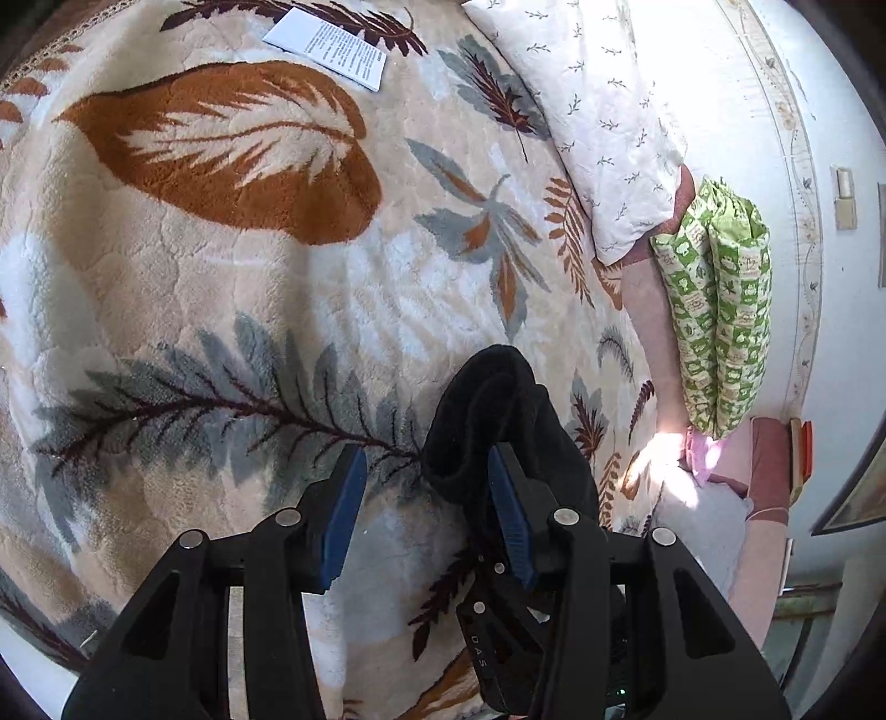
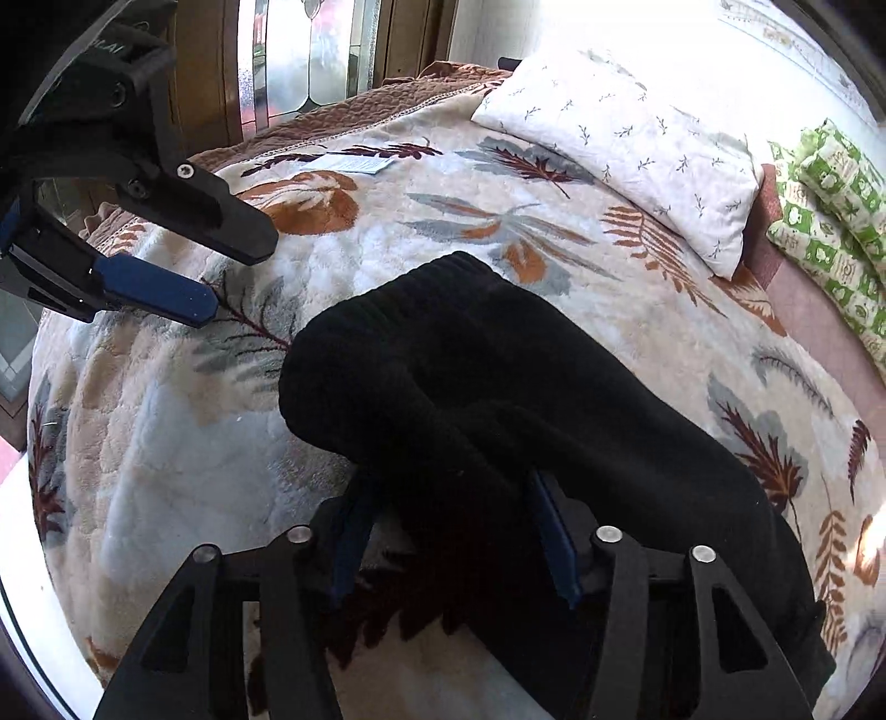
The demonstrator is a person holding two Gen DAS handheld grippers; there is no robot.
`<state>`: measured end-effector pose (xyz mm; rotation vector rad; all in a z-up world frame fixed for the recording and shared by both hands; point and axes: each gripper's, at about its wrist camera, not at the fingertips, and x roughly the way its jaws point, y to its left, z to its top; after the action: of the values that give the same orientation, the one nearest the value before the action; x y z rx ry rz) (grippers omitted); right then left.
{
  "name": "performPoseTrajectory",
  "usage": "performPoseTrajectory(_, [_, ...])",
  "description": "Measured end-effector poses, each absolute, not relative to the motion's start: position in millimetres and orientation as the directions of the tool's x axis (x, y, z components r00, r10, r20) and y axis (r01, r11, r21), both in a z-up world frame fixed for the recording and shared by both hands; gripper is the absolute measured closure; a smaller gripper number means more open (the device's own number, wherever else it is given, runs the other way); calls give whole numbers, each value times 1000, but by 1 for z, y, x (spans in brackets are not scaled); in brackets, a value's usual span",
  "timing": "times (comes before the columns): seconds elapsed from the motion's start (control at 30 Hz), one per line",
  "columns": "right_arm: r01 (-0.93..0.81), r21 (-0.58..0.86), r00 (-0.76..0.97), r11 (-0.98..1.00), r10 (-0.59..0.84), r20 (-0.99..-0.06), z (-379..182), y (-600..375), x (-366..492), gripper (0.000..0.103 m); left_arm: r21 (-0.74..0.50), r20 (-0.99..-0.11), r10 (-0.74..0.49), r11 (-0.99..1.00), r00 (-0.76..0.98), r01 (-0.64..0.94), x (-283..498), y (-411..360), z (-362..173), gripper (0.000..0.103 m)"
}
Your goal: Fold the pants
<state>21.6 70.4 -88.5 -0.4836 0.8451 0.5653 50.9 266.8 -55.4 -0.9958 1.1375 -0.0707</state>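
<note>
Blue-padded, my right gripper sits under a bunched hump of the black pants with its jaws spread and cloth draped between them, though I cannot tell whether they pinch anything; my left gripper gapes wide and empty just beside the pants' rounded end. To fold well, I judge I should take one clean edge in each tool and spread the cloth flat on the leaf-print blanket before doubling it. Further off lie a white pillow, a green patterned cushion and a printed leaflet, none in the way.
</note>
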Motion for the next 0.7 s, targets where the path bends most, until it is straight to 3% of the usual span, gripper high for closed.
performPoseTrajectory(0.07, [-634, -181, 548, 752, 272, -791, -86, 68, 23, 75, -724, -689, -541, 539, 482, -430, 57, 269, -58, 54])
performPoseTrajectory(0.13, [-634, -146, 540, 760, 299, -787, -81, 62, 27, 82, -747, -664, -571, 499, 483, -439, 66, 267, -61, 45])
performPoseTrajectory(0.4, [-666, -82, 517, 741, 379, -768, -70, 52, 15, 84, -715, -695, -613, 536, 375, -449, 109, 237, -84, 44])
performPoseTrajectory(0.53, [-668, -64, 507, 741, 390, -769, -73, 51, 12, 84, -709, -702, -618, 560, 354, -430, 116, 226, -88, 32])
performPoseTrajectory(0.6, [-668, -53, 504, 743, 398, -766, -73, 50, 13, 84, -730, -678, -644, 536, 353, -424, 117, 227, -87, 32])
performPoseTrajectory(0.63, [-667, -47, 503, 743, 402, -765, -72, 49, 13, 84, -746, -659, -664, 516, 353, -422, 116, 227, -88, 40])
performPoseTrajectory(0.67, [-667, -44, 502, 744, 405, -764, -73, 49, 14, 84, -765, -634, -686, 491, 356, -416, 114, 227, -89, 61])
performPoseTrajectory(0.7, [-666, -41, 503, 745, 408, -762, -73, 48, 14, 83, -784, -610, -710, 473, 352, -403, 114, 226, -89, 71])
